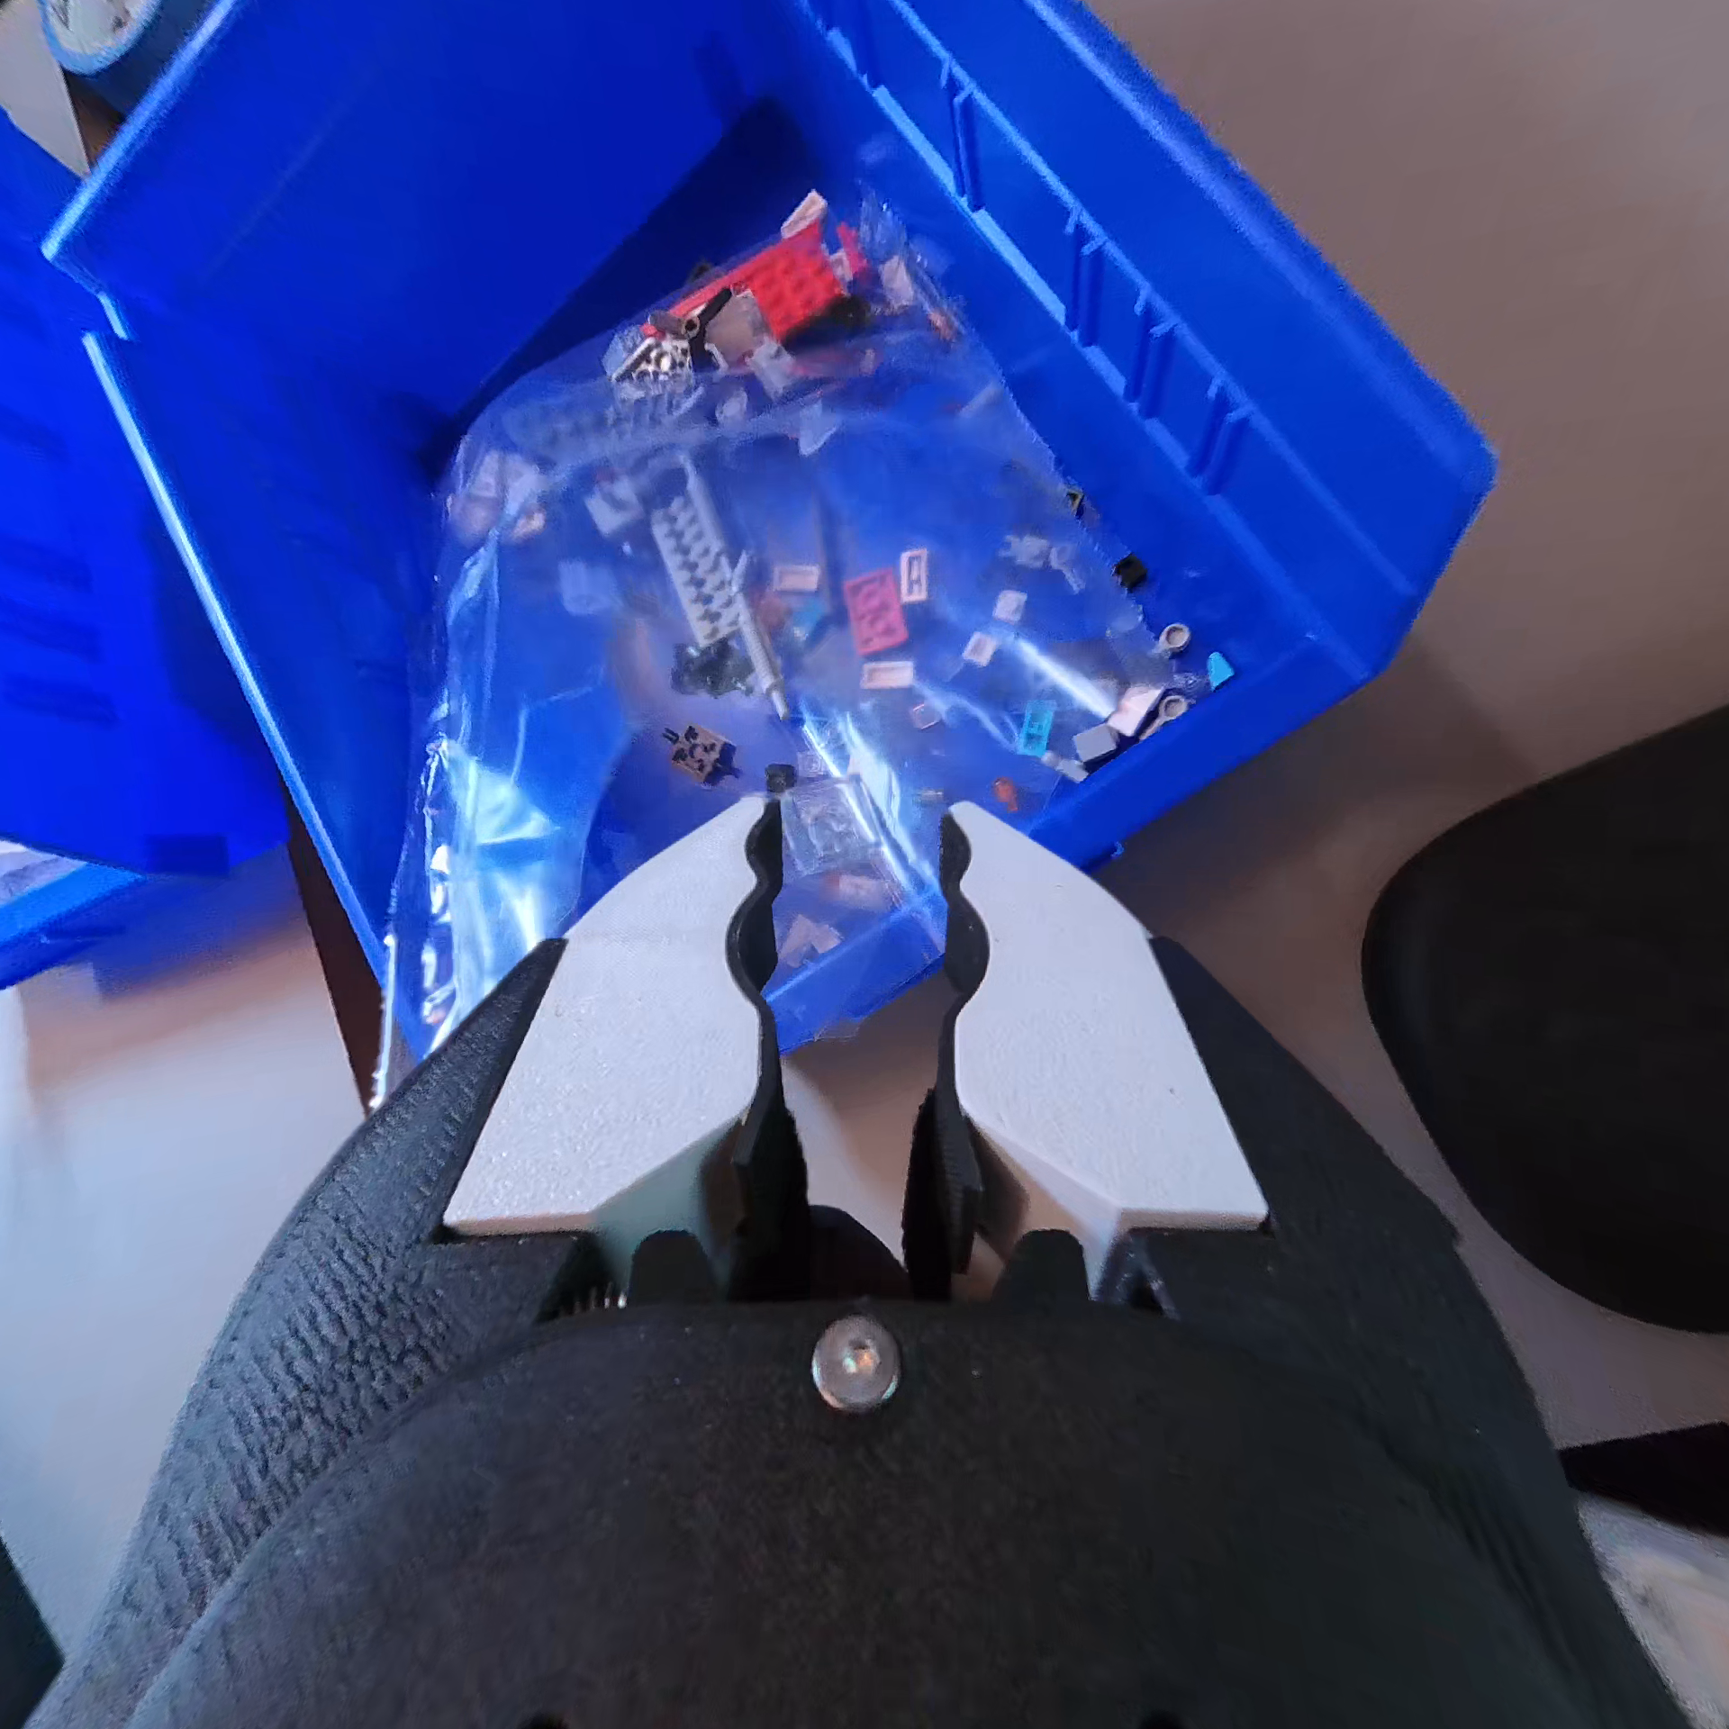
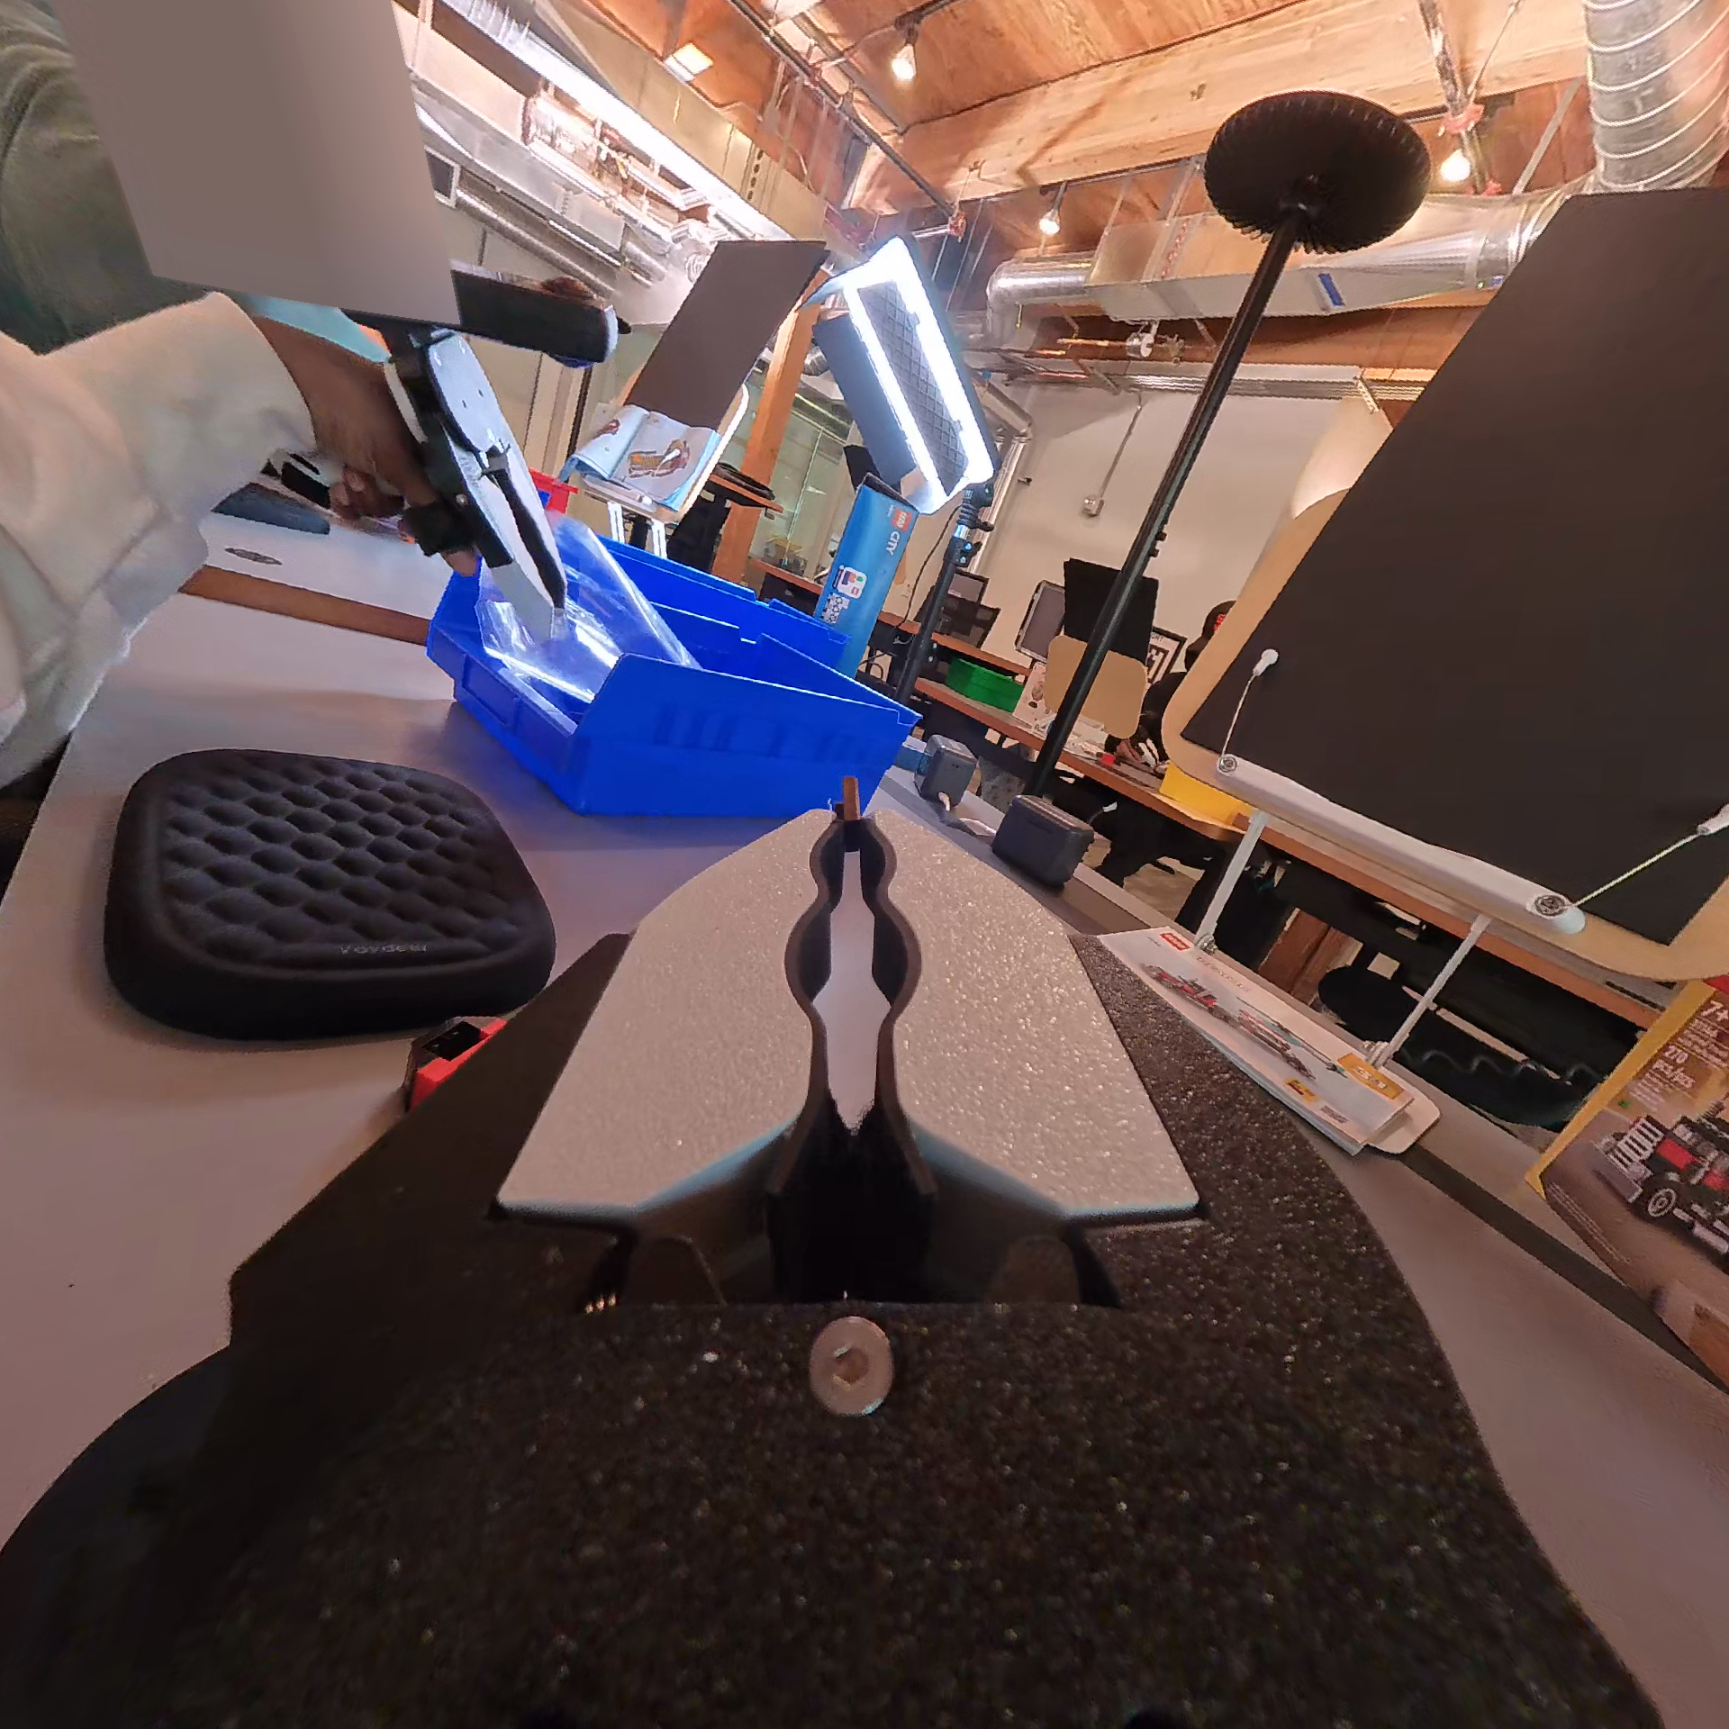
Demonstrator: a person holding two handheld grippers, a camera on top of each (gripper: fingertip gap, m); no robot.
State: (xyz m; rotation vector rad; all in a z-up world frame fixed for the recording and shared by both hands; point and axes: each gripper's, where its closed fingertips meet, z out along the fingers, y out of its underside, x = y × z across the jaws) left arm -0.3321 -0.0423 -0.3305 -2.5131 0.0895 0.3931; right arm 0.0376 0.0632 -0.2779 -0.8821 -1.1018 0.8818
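My left gripper point(image 1: 861, 819) is open, its fingertips set over a clear plastic bag point(image 1: 711, 580) of small toy bricks that lies in a blue bin point(image 1: 327, 327). The bag's film and a small clear piece lie between the pads, which stand apart. The right wrist view shows this gripper point(image 2: 552, 608) in a person's hand, tips down at the bag in the bin point(image 2: 730, 739). My right gripper point(image 2: 849, 828) is shut on a small brown peg point(image 2: 849, 793) that sticks up from its fingertips, above the grey table short of the bin.
A black cushioned pad point(image 2: 318, 889) lies on the table left of my right gripper. A small red piece point(image 2: 449, 1053) sits by it. A booklet point(image 2: 1263, 1029), a toy box point(image 2: 1647, 1169) and a dark grey box point(image 2: 1043, 837) are at the right. A second blue bin point(image 1: 94, 655) stands left. The left gripper's tips are roughly 40 cm from the right gripper's.
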